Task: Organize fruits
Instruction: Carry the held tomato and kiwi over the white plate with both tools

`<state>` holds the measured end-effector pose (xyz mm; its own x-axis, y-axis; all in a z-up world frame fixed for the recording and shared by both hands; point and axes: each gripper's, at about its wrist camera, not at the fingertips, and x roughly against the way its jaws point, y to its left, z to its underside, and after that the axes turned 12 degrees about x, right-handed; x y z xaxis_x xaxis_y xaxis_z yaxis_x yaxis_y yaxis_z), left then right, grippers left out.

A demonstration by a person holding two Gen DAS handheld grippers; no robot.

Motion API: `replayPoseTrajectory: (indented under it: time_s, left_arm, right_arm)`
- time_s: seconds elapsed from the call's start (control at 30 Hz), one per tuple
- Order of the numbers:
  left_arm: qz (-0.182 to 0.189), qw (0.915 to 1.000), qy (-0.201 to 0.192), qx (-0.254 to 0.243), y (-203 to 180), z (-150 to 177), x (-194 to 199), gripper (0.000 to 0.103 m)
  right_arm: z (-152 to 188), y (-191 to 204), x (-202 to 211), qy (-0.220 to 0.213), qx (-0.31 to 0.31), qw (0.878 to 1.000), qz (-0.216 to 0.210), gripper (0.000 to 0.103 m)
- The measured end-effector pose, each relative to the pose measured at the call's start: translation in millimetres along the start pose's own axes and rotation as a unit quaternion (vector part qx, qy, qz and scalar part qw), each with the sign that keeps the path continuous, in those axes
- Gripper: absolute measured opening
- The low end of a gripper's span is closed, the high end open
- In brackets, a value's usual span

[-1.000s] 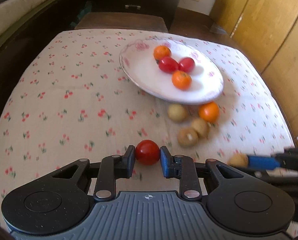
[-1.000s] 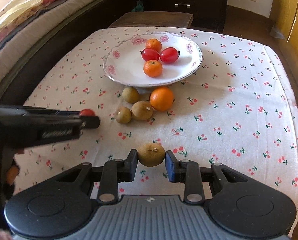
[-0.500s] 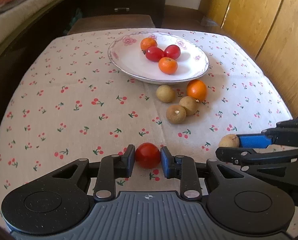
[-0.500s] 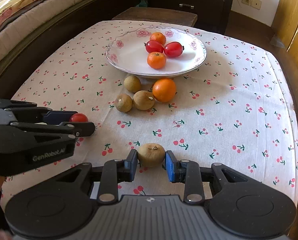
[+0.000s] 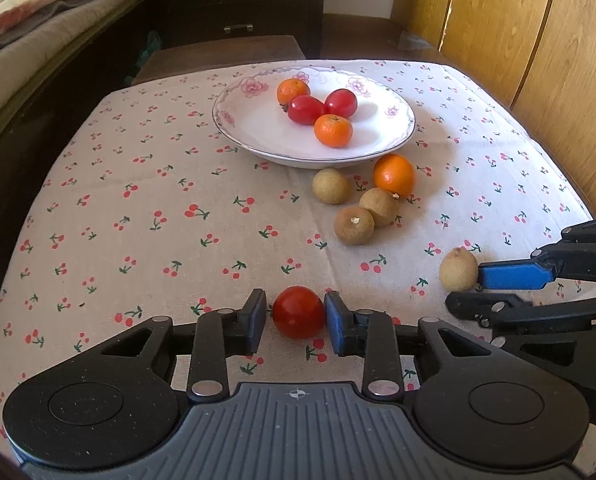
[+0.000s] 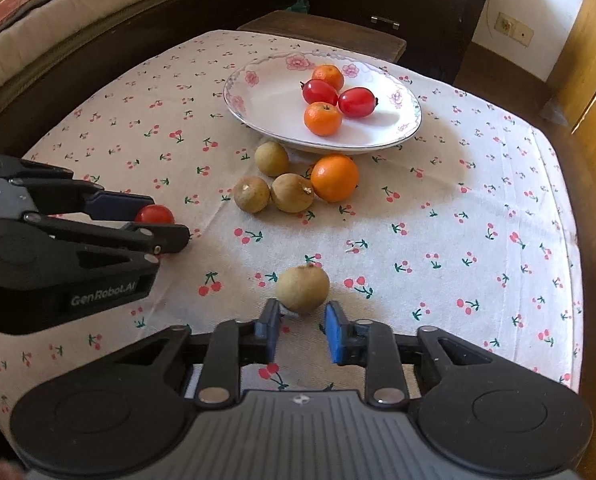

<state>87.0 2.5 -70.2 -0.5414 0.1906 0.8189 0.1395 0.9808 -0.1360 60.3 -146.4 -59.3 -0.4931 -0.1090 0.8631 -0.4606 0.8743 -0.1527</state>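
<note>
My left gripper (image 5: 295, 322) has a red tomato (image 5: 298, 312) between its blue pads, low over the tablecloth; a small gap shows on the left pad side. My right gripper (image 6: 301, 326) is open, and a brown longan (image 6: 303, 288) rests on the cloth just past its fingertips. The white flowered plate (image 5: 250, 128) holds two tomatoes and two small oranges (image 5: 333, 130). In front of the plate lie three brown longans (image 5: 354, 225) and an orange (image 5: 393, 175). The right gripper also shows in the left wrist view (image 5: 510, 276), and the left gripper in the right wrist view (image 6: 154, 224).
The cherry-print tablecloth (image 5: 138, 208) covers a small table. A bed (image 5: 26, 40) lies to the left, a dark dresser (image 5: 234, 0) behind and wooden wardrobe doors (image 5: 518, 40) to the right. A dark stool (image 6: 322, 32) stands past the table's far edge.
Both grippers have drawn back toward the near edge and lowered. My right gripper has opened and the longan now sits on the cloth. My left gripper's pads have loosened slightly around the tomato.
</note>
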Motion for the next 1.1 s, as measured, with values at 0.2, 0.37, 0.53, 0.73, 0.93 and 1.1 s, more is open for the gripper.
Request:
replayPoseTrajectory:
  time_s: [0.2, 0.37, 0.53, 0.73, 0.93, 1.1]
  left_arm:
    - [-0.002, 1.0, 0.0, 0.0, 0, 1, 2, 0.035]
    - [0.0, 1.0, 0.002, 0.004, 1, 0, 3, 0.035]
    - [0.006, 0.9998, 0.004, 0.016, 3, -2, 4, 0.035]
    - [0.021, 0.9992, 0.005, 0.034, 6, -6, 6, 0.035]
    - [0.035, 0.9982, 0.004, 0.048, 8, -10, 8, 0.035]
    - [0.037, 0.9979, 0.007, 0.053, 10, -11, 7, 0.035]
  right_arm:
    - [1, 4, 2, -0.003, 0.013, 1.0, 0.012, 0.011]
    - [0, 2, 7, -0.013, 0.006, 1.0, 0.004, 0.008]
    - [2, -12, 12, -0.022, -0.036, 0.999, -0.025, 0.008]
    - [3, -32, 18, -0.037, -0.09, 0.994, -0.05, 0.008]
    - [5, -44, 20, -0.043, -0.118, 0.99, -0.059, 0.008]
    - [3, -48, 17, -0.051, -0.127, 0.987, -0.078, 0.009]
